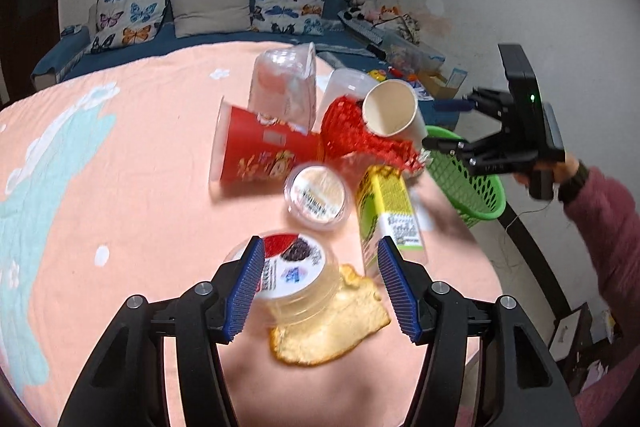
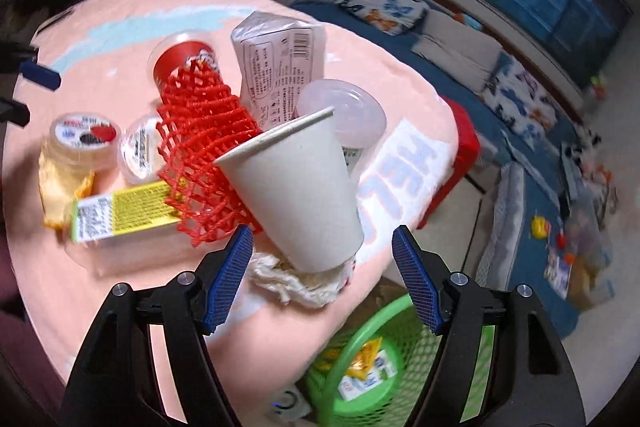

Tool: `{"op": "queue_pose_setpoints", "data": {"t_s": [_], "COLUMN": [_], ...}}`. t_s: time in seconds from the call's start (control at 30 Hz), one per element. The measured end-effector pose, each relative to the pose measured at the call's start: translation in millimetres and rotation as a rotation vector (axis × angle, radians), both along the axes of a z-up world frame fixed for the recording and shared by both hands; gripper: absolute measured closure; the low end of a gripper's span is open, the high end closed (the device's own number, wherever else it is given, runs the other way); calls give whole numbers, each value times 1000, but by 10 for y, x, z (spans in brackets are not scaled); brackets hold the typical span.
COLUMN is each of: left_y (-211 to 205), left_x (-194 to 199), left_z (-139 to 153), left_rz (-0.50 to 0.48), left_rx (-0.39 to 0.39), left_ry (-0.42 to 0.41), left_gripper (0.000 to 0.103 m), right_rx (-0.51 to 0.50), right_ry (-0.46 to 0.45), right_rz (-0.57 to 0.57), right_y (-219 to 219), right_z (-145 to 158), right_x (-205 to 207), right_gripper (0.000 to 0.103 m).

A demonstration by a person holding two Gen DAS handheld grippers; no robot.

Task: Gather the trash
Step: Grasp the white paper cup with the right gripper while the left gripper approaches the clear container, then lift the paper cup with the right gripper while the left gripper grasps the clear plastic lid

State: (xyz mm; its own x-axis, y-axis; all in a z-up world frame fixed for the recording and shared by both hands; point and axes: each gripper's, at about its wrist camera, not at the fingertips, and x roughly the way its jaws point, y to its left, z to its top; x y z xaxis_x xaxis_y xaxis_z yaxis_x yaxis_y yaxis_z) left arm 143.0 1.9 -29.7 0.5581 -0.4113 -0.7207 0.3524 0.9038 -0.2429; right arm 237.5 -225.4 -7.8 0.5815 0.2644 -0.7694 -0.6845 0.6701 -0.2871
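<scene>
White paper cup (image 2: 298,195) tilts on crumpled tissue (image 2: 296,281) at the counter (image 2: 120,299) edge, against red foam netting (image 2: 204,147). Right gripper (image 2: 322,277), jaws spread, frames its base above the green basket (image 2: 356,341). Left gripper (image 1: 320,287), jaws spread, straddles a lidded plastic tub (image 1: 296,275).

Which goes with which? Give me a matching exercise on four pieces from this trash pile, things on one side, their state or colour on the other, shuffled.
Things:
1. paper cup
2. foam fruit net
3. plastic basket
4. drink carton

States:
A. lower than the rest, wrappers already inside
B. yellow-green, lying on its side
C. white, tilted, empty
D. red, open lattice

Pairs: 1-C, 2-D, 3-A, 4-B
</scene>
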Motion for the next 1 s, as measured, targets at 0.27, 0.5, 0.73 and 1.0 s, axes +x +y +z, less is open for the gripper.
{"op": "queue_pose_setpoints", "data": {"t_s": [0.27,0.5,0.73,1.0], "left_y": [68,100,113,-33], "left_x": [8,34,49,4], "left_z": [-8,-54,-123,-195], "left_rz": [22,27,23,-54], "left_rx": [9,14,26,81], "left_ry": [-2,13,37,31], "left_gripper": [46,46,46,46], "right_rx": [-107,-156,-196,-177], "right_ry": [-3,-9,-33,-53], "right_rz": [141,199,240,240], "right_y": [129,188,243,260], "right_z": [-129,-254,-341,-304], "right_x": [131,192,204,156], "right_gripper": [31,31,33,41]}}
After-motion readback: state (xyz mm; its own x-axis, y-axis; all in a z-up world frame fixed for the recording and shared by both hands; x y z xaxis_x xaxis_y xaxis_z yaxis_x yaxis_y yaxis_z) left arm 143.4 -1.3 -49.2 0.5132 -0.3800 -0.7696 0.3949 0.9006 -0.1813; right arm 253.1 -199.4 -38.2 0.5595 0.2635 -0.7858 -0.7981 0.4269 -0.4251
